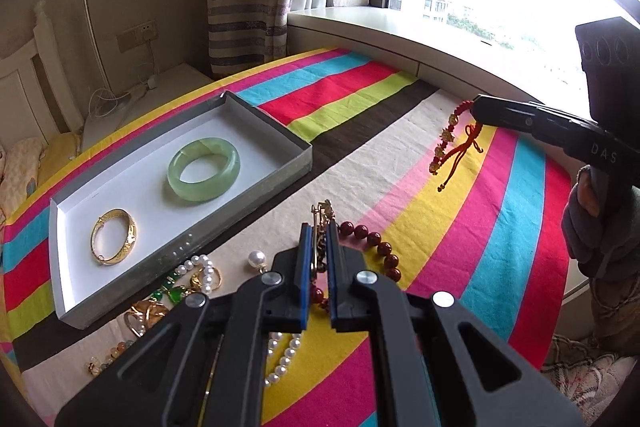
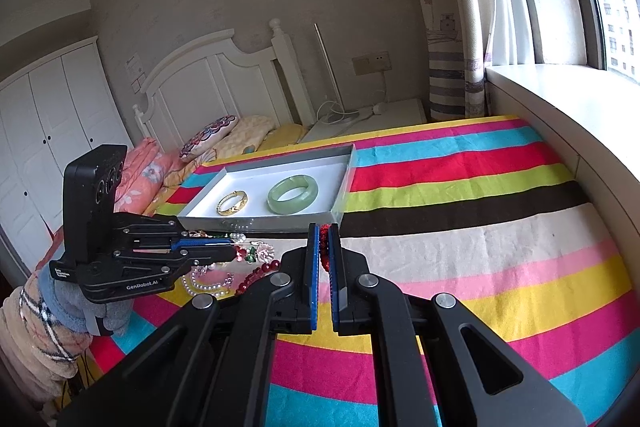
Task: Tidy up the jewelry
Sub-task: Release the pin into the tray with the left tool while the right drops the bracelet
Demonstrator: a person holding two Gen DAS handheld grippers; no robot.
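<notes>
Holding two bangles, one tray sits beside jewelry.

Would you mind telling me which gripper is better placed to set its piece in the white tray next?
Probably left. The left gripper, shut on a gold chain, sits close to the white tray; the right gripper dangles its red cord bracelet farther away.

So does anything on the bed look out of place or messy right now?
Yes. Only the green bangle and gold bangle lie in the white box. The rest, pearls and red beads included, sits in a tangled heap on the striped cover beside it.
</notes>
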